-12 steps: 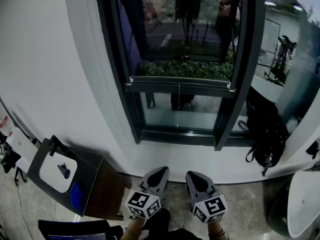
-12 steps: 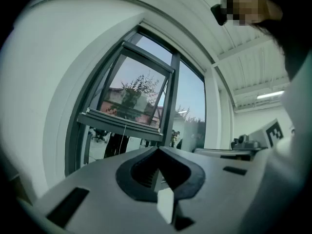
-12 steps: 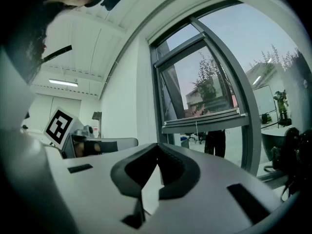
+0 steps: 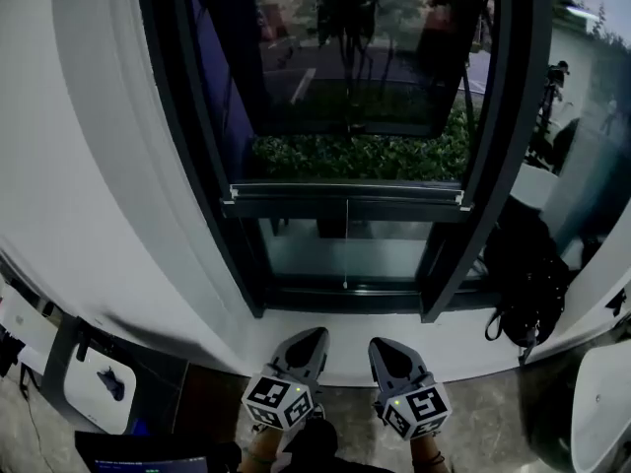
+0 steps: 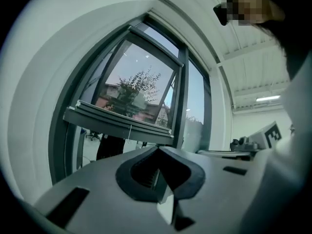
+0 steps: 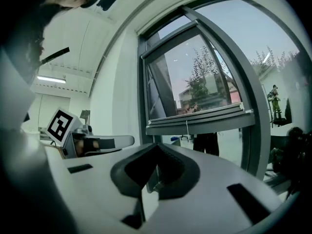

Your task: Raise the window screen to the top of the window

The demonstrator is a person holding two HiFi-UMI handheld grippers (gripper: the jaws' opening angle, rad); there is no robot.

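1. The window screen (image 4: pixel 345 198) has its bottom rail lying level across the dark window frame (image 4: pixel 498 166). The rail sits low in the opening, with clear glass below it, so the screen is not at the top.
2. A thin pull cord (image 4: pixel 345 249) hangs from the middle of the rail towards 6 o'clock and ends near the sill.
3. Through the glass, a green hedge (image 4: pixel 365 156) shows at 12 o'clock from the rail.
4. The left gripper (image 4: pixel 313 336) is at 6 o'clock from the cord, well below the sill and apart from the window. It points up the picture towards the rail.
5. In the left gripper view its jaws are clenched tip to tip with nothing between them. The rail (image 5: pixel 122 126) lies beyond them at 11 o'clock.
6. The right gripper (image 4: pixel 383 347) is just beside the left one, at its 3 o'clock. Its jaws are pressed together and empty in its own view, with the rail (image 6: pixel 195 121) at 1 o'clock beyond them.
7. Each gripper carries a marker cube (image 4: pixel 279 402) at its 6 o'clock end.
8. A black backpack (image 4: pixel 532 284) leans by the frame at 4 o'clock from the rail.
9. A dark side table (image 4: pixel 69 348) stands at 8 o'clock against the white wall (image 4: pixel 89 166).
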